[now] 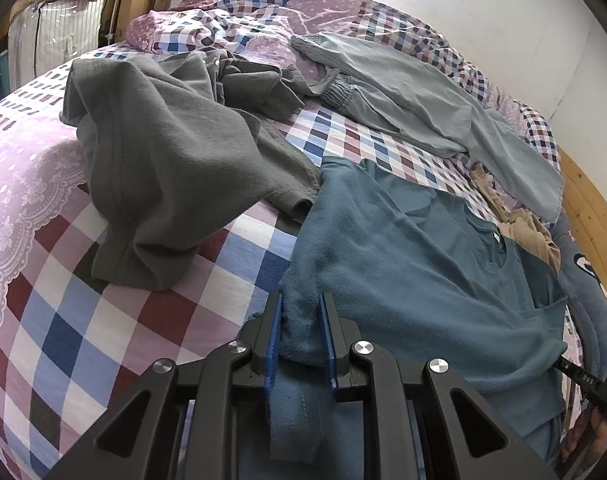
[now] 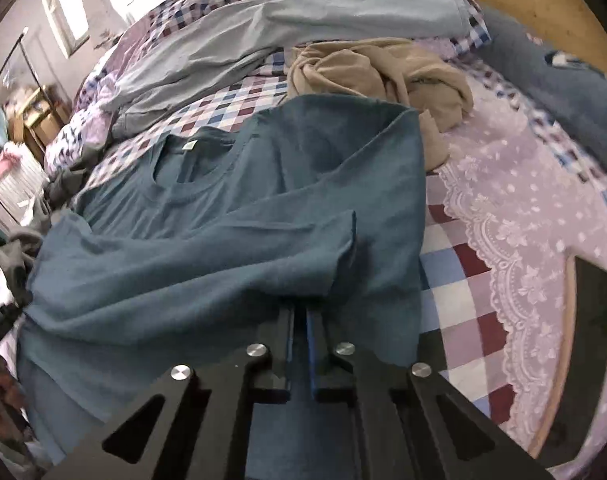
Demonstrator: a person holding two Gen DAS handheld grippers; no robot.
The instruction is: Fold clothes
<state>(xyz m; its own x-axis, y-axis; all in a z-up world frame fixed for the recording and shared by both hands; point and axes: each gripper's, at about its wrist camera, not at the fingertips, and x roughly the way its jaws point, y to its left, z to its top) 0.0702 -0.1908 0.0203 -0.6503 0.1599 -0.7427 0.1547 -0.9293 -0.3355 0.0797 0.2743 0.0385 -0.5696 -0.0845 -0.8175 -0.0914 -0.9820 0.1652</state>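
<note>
A teal long-sleeved shirt [image 1: 415, 256] lies spread on the checked bed, collar toward the far side. My left gripper [image 1: 301, 300] is shut on a bunched edge of it, the fabric pinched between the blue pads. In the right wrist view the same teal shirt [image 2: 231, 216] has a sleeve folded across its body, and my right gripper [image 2: 301, 314] is shut on its near edge, jaws almost touching. A crumpled grey garment [image 1: 163, 168] lies to the left of the shirt. Pale blue trousers [image 1: 423, 96] stretch across the far side. A beige garment [image 2: 383, 72] is heaped beyond the shirt.
The bedspread [image 1: 63, 320] is purple lace and checked squares. A wooden bed frame [image 1: 591, 208] runs along the right. Boxes and a bagged quilt [image 1: 59, 28] stand at the far left. A dark blue garment [image 2: 563, 88] lies at the right edge of the bed.
</note>
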